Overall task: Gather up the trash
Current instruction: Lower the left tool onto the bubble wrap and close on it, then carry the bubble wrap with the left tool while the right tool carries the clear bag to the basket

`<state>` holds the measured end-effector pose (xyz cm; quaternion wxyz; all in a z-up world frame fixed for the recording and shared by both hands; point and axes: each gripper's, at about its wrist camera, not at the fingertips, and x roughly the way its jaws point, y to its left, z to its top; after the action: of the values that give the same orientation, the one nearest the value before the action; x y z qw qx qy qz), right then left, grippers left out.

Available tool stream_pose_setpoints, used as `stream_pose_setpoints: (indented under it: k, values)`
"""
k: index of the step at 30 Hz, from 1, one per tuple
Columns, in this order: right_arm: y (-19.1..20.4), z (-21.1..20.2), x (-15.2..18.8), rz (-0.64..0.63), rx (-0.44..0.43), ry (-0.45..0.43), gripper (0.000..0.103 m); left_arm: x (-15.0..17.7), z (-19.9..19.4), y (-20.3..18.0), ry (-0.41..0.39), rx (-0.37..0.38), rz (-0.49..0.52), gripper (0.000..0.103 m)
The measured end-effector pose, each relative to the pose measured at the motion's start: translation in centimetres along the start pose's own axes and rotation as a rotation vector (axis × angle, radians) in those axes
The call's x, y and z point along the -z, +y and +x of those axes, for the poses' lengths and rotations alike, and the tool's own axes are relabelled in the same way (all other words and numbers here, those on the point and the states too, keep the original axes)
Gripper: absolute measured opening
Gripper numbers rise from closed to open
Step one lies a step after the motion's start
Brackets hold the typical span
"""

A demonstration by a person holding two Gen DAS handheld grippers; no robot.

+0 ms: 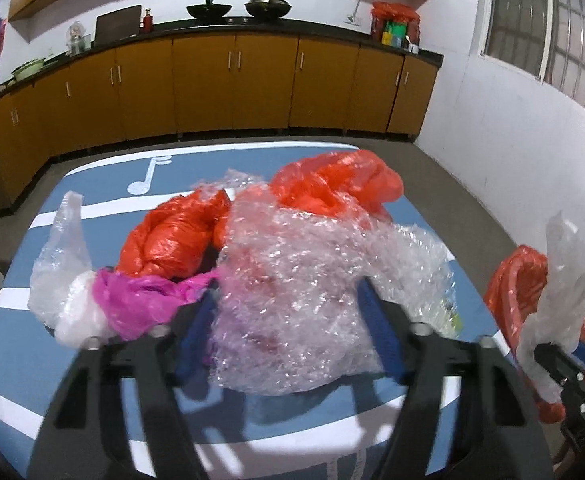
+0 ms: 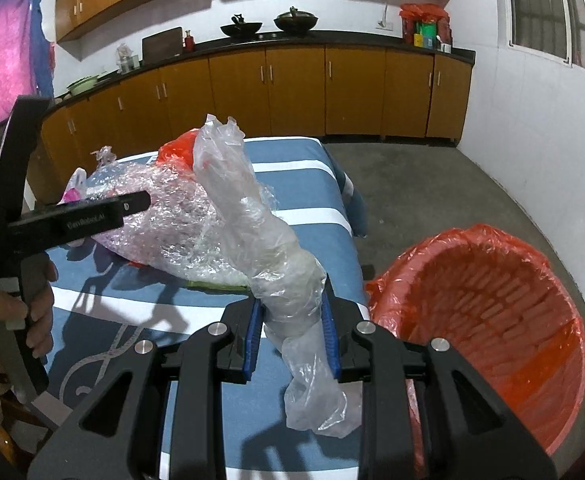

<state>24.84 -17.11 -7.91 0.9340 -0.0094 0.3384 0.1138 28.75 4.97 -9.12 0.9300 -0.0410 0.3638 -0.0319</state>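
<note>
My right gripper (image 2: 292, 332) is level over the near edge of the table (image 2: 300, 196), and its blue pads (image 2: 254, 340) pinch a twisted clear bag (image 2: 252, 216). The bag stands up and leans to the left above the pads, and its loose tail hangs down below them. My left gripper (image 1: 292, 316) is low over the table, with its fingers spread wide on both sides of a heap of bubble wrap (image 1: 300, 280). I cannot tell if the pads touch the wrap.

Around the wrap lie two orange bags (image 1: 172, 236), one to the left and one behind it, a pink bag (image 1: 140, 300) and another clear bag (image 1: 58, 256) at the far left. All of these are touching each other in one pile. To the right of the table, on the floor, stands a bin (image 2: 492, 300) with an orange liner; it is just beside my right gripper. My left hand (image 2: 32, 308) holds the handle of the left gripper at the left edge of the right wrist view.

Something green shows under the wrap, but it is too much covered to name. In the left wrist view the bin is mostly hidden behind the clear bag.
</note>
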Motion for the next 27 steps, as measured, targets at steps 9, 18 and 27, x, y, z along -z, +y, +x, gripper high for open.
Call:
stream_pose_setpoints:
  k: [9,18,27]
  values:
    - [0.1,-0.7,0.0,0.007,0.009,0.0,0.027,0.8,-0.6,-0.1,0.001,0.078,0.023,0.008]
    - [-0.1,-2.0,-0.3,0.013,0.017,-0.024,0.027,1.3,-5.1,-0.3,-0.081,0.155,0.031,0.005]
    - [-0.6,-3.9,-0.5,0.022,0.038,-0.058,0.027,0.7,-8.7,-1.3,-0.146,0.208,0.044,0.005]
